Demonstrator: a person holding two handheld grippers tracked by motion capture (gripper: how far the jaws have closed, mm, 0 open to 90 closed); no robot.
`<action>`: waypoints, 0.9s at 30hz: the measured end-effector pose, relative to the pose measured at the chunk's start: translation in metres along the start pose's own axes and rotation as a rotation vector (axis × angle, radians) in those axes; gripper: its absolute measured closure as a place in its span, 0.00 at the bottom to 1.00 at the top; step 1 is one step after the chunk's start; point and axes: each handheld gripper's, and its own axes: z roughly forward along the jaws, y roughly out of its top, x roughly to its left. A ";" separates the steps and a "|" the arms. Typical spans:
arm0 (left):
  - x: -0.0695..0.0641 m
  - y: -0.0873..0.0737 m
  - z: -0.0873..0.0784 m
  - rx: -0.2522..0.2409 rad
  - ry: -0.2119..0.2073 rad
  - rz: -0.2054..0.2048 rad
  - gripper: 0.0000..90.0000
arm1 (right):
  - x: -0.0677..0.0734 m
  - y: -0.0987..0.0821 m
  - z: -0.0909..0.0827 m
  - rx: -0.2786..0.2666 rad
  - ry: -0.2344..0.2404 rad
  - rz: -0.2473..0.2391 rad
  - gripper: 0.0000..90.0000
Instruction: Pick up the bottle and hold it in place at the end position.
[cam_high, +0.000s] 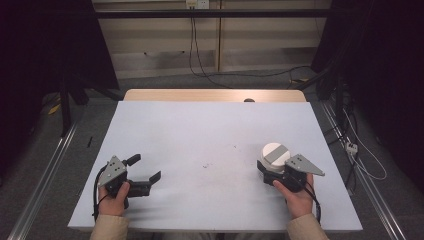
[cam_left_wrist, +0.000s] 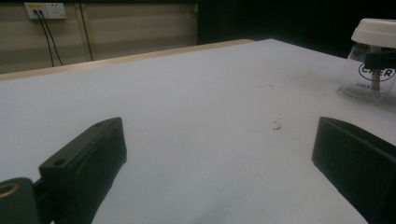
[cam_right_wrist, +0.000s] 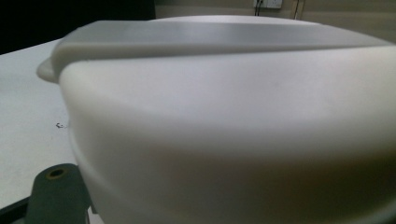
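Note:
A clear jar with a white lid (cam_high: 274, 153) stands on the right of the white table top (cam_high: 210, 130). Its lid (cam_right_wrist: 224, 93) sits very close to the camera in the right gripper view. My right gripper (cam_high: 272, 170) is against the jar's near side, one black jaw showing at the jar's left, shut on the jar below the lid. In the left gripper view the jar (cam_left_wrist: 371, 70) has dark lettering and a black jaw crossing its neck. My left gripper (cam_high: 145, 167) rests at the near left, open wide (cam_left_wrist: 219, 135), nothing between its jaws.
A wooden strip (cam_high: 215, 95) shows along the table's far edge. Small dark specks (cam_high: 206, 165) mark the sheet's middle. Cables (cam_high: 200, 60) hang from a wall socket behind, and metal rails (cam_high: 45, 175) run along both sides on the floor.

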 end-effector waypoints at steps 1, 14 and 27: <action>0.000 0.000 0.000 -0.002 -0.002 -0.002 0.03 | 0.001 0.001 0.000 -0.003 0.002 0.002 0.21; 0.001 0.000 0.000 -0.016 -0.017 -0.026 0.03 | 0.010 0.013 0.016 -0.002 0.032 -0.035 0.21; 0.002 0.000 -0.001 -0.024 -0.011 -0.025 0.03 | 0.019 0.024 0.034 0.000 0.054 -0.055 0.21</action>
